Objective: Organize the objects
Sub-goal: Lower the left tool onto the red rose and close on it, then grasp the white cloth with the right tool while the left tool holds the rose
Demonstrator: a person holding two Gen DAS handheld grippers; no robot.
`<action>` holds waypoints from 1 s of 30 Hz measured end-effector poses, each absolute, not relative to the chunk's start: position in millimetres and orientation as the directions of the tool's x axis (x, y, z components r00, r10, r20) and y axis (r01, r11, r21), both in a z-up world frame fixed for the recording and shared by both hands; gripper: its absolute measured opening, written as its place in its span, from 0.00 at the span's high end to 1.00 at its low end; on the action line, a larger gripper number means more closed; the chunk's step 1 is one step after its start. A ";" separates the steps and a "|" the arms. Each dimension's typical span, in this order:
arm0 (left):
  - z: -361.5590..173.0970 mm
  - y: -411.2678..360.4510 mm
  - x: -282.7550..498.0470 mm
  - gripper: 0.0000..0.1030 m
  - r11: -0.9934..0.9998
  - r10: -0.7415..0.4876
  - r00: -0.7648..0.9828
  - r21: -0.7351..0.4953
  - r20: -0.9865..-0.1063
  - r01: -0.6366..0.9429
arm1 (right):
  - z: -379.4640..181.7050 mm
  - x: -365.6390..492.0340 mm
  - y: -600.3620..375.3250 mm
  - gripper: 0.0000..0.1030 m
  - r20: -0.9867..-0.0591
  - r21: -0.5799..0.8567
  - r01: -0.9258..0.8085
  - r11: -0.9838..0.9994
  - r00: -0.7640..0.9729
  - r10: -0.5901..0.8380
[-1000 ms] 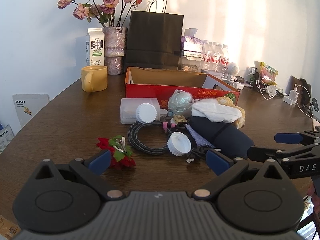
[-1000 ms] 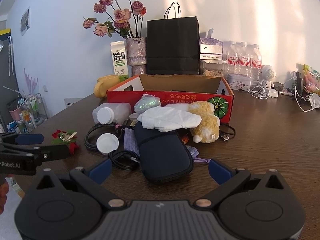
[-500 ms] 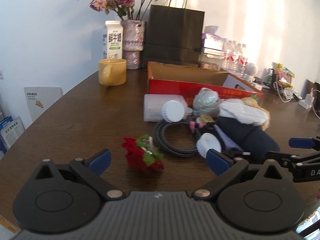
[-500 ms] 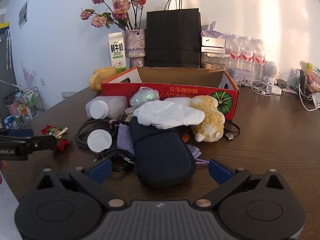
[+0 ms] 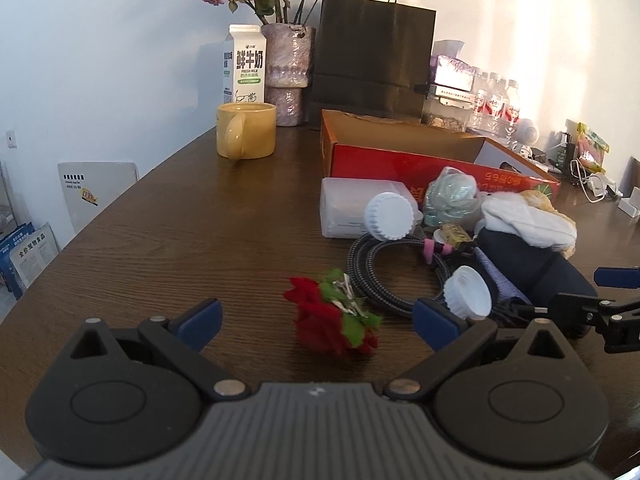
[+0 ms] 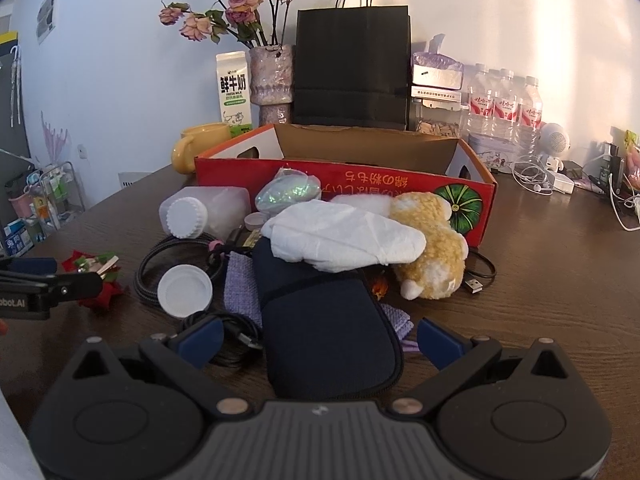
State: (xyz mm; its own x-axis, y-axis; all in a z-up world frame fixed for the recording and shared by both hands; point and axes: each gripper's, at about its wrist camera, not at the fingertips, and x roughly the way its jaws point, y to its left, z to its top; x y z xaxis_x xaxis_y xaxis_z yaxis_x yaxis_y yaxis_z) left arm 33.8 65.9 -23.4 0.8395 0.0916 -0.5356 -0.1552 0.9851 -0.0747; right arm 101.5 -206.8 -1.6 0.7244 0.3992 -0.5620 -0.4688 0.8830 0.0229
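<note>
Left gripper (image 5: 316, 322) jaws spread wide, empty, bracketing red flower clip (image 5: 334, 322); right gripper (image 6: 320, 340) likewise. Risk: snagging braided cable (image 5: 384, 276) alongside.

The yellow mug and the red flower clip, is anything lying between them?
No. In the left wrist view, only bare table lies between the yellow mug and the red flower clip.

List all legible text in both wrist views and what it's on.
"鲜牛奶" and "FRESH MILK": milk carton.
"obot.AI", start cut off: left gripper body, seen in the right wrist view.
Inverted yellow characters on the red box front: not read reliably.
Red labels on the water bottles: too blurred.
White card and blue booklets beside the table: print too small.
</note>
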 end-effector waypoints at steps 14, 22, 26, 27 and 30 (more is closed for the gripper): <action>-28.0 76.7 47.7 0.55 0.988 0.033 0.829 -0.108 -0.559 -0.112 | 10.9 117.3 -204.0 0.00 -0.531 -0.041 -0.463 0.885 0.761 0.373; -22.3 83.1 48.9 0.64 0.983 0.009 0.846 -0.151 -0.534 -0.105 | 23.8 135.6 -194.5 0.00 -0.527 -0.132 -0.557 0.820 0.740 0.418; -16.7 84.1 47.7 0.64 0.983 0.006 0.852 -0.154 -0.523 -0.101 | 26.9 154.0 -189.2 0.00 -0.552 -0.157 -0.622 0.767 0.699 0.455; -15.9 84.1 47.3 0.64 0.983 0.006 0.853 -0.154 -0.522 -0.101 | 26.6 160.1 -187.9 0.00 -0.566 -0.154 -0.642 0.751 0.681 0.465; -14.1 84.6 45.9 0.64 0.983 0.007 0.853 -0.155 -0.522 -0.102 | 24.7 176.5 -185.5 0.00 -0.618 -0.144 -0.693 0.707 0.621 0.483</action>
State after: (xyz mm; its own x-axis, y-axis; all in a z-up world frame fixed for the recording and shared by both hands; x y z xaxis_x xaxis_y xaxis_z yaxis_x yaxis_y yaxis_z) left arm 45.9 84.6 -14.1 0.8530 0.0068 -0.5219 -0.1024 0.9826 -0.1547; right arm 176.5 -185.5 24.7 0.6207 0.4828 -0.6177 -0.6929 0.7065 -0.1440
